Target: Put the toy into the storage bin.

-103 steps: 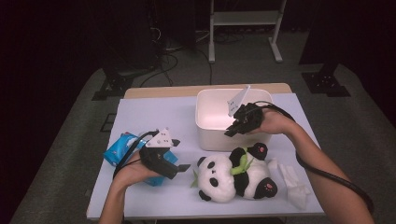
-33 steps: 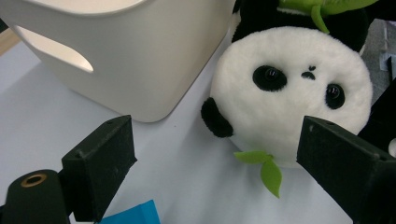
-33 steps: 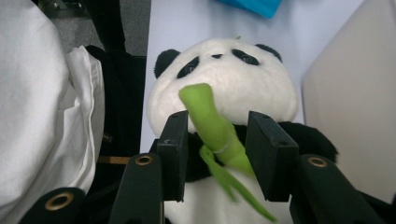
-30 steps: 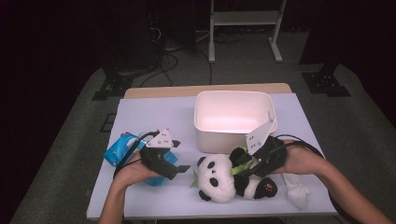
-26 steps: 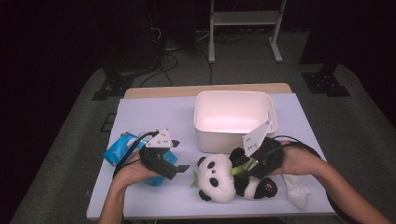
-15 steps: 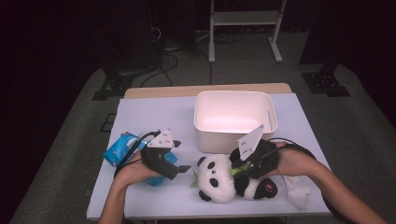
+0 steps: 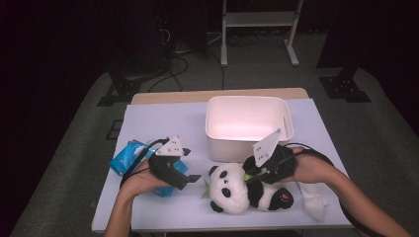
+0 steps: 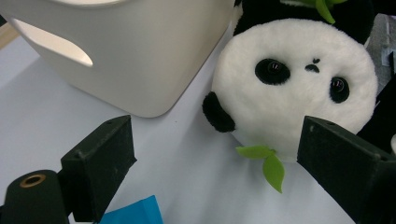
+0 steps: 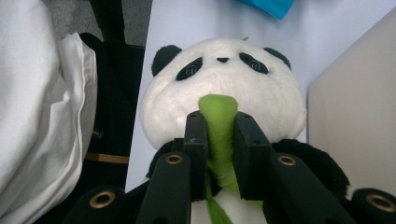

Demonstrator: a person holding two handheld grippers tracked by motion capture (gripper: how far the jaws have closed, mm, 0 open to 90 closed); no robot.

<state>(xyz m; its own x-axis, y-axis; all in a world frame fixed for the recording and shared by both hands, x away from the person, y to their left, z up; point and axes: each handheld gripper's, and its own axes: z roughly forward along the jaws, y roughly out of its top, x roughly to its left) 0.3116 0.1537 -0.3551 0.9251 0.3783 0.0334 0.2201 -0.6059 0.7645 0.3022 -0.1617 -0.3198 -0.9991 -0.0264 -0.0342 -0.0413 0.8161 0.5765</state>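
Between the black jaws of the right gripper (image 9: 220, 128) sits the green stalk (image 9: 219, 122) on the chest of the toy panda (image 9: 219, 100); the jaws have just been closing, and in the right gripper view their pads press on the stalk from both sides. From above, that right gripper (image 7: 256, 174) lies over the panda's (image 7: 242, 190) middle, with the person's right hand (image 7: 309, 168) behind it and its cable looping back along the forearm. The panda lies on its back on the pale table (image 7: 163, 123), its white head toward the left gripper and its black feet toward the right edge, just in front of the white tub (image 7: 247, 123); whether it touches the tub's front wall cannot be made out. A crumpled white cloth (image 7: 312, 200) lies just beyond the panda's feet, near the table's right front corner.

Left of the panda, the left gripper (image 7: 190, 177) hovers low with its jaws wide apart and nothing between them; in the left gripper view the left gripper (image 8: 215, 154) looks at the panda's face (image 8: 299, 79), a small green leaf (image 8: 266, 161) and the rounded corner of the tub (image 8: 140, 51). The person's left hand (image 7: 143, 180) rests beside a blue packet (image 7: 127, 157) near the table's left edge.
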